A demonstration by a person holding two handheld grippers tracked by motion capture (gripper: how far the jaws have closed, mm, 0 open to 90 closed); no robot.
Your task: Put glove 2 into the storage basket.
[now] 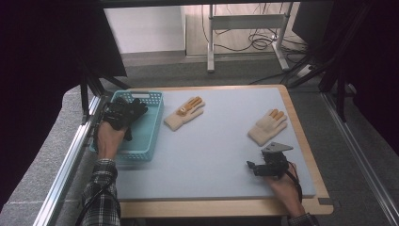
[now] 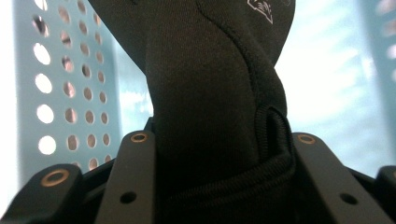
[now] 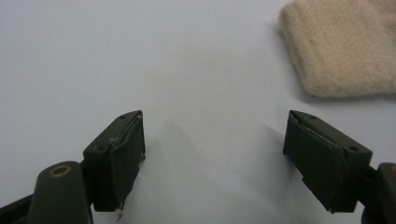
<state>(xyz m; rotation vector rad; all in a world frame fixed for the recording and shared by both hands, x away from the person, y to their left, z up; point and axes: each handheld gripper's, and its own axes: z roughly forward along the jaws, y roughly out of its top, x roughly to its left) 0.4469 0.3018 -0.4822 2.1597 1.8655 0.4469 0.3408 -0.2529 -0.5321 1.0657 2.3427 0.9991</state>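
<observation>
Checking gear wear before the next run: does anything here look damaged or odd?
Yes. The right gripper has frayed pads: the lining peels at the edges, with a loose shred hanging below. Otherwise the beige gloves lie flat and the basket sits square.

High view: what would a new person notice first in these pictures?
First, the left gripper holding a black glove over the light blue basket at the table's left edge. Next, two cream gloves on the blue mat: one beside the basket, one at the right, just beyond the open right gripper.
</observation>
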